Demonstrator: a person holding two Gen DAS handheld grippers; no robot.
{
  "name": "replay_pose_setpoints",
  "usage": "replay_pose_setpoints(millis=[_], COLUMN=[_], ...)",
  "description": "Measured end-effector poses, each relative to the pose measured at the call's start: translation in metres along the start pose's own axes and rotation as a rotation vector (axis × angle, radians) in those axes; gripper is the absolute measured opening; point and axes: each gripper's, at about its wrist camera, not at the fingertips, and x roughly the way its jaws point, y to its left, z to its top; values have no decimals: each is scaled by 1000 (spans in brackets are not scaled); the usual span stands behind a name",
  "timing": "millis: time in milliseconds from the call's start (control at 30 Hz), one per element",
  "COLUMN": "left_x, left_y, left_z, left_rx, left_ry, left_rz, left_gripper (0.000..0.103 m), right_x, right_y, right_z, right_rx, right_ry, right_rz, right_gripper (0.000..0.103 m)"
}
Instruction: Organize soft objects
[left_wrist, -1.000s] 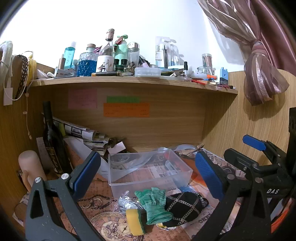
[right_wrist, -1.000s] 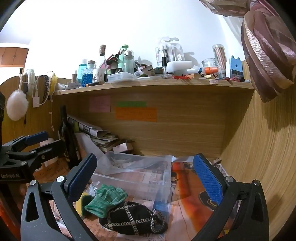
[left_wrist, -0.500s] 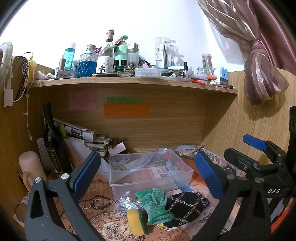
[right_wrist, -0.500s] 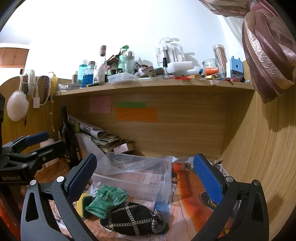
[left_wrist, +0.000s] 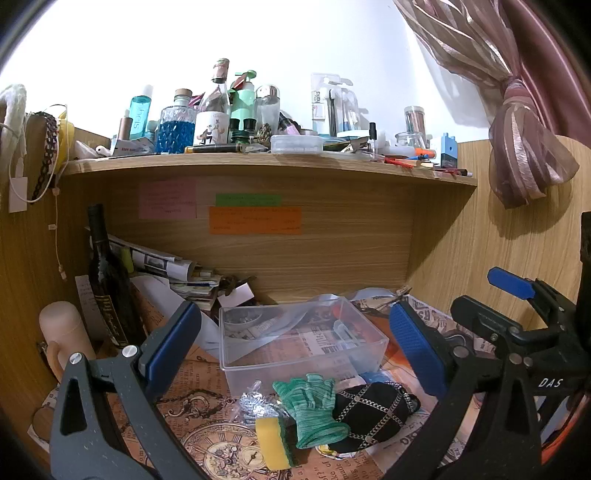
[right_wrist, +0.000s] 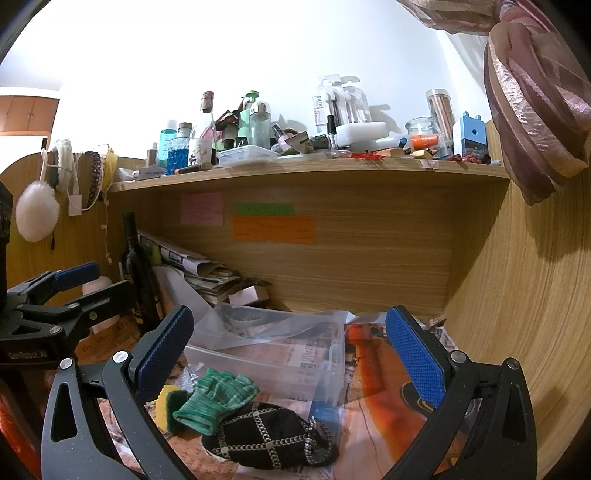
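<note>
A green knit glove (left_wrist: 313, 409) (right_wrist: 218, 398) lies on the papered desk in front of a clear plastic box (left_wrist: 295, 343) (right_wrist: 273, 354). A black cap with chain trim (left_wrist: 373, 411) (right_wrist: 269, 441) lies against the glove's right side. A yellow and green sponge (left_wrist: 272, 443) (right_wrist: 169, 405) sits at the glove's left. My left gripper (left_wrist: 295, 350) is open above these things, holding nothing. My right gripper (right_wrist: 288, 354) is open too, hovering over the cap and box. Each gripper shows at the edge of the other's view.
A dark wine bottle (left_wrist: 107, 280), a stack of papers (left_wrist: 173, 273) and a beige cylinder (left_wrist: 64, 332) crowd the back left. A crumpled foil wrapper (left_wrist: 255, 404) lies by the sponge. The shelf (left_wrist: 258, 162) above holds several bottles and jars. Wooden walls close the left and right.
Both views have shifted only slightly; the grippers stay open and the glove, cap and sponge have not moved.
</note>
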Motion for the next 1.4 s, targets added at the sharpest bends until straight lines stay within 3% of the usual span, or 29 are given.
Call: replay_pose_setpoints(millis=[1033,1233,1400], left_x=[3,14,35], left_y=[5,6,15], left_z=[1,-9,-28], left_rx=[-3,-1,-25], left_ry=[11,39,133], left_rz=[2,5,10], left_gripper=[103,103,103], right_x=[3,8,17], right_y=[1,-3,-12], right_z=[-3,-8,-20], right_rx=[7,4,7], right_ry=[9,25,68], right_rz=[3,-7,-26], right_gripper=[103,103,103])
